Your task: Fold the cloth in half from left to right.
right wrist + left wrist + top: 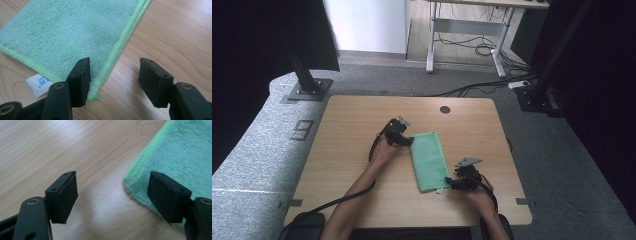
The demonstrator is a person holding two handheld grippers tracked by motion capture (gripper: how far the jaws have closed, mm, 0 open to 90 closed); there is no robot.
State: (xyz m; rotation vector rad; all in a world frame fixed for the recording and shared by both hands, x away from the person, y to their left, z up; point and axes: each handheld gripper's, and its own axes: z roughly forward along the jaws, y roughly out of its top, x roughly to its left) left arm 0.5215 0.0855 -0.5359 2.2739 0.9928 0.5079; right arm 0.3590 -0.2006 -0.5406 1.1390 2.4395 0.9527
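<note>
Grippers set at opposite corners of a folded green towel [429, 161] on the wooden table [347, 150].
Left gripper [112, 195] is held open, nothing gripped, at the far left corner; right gripper [113, 80] is spread open, empty, astride the near right hem beside a white label [38, 83].

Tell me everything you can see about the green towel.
The towel is a mint-green, fluffy terry cloth with a brighter green stitched hem, folded into a long narrow rectangle and lying flat near the middle of the table. A white printed label sticks out at its near corner. The left gripper sits open at its far corner, the right gripper open at its near corner; neither grips it.
</note>
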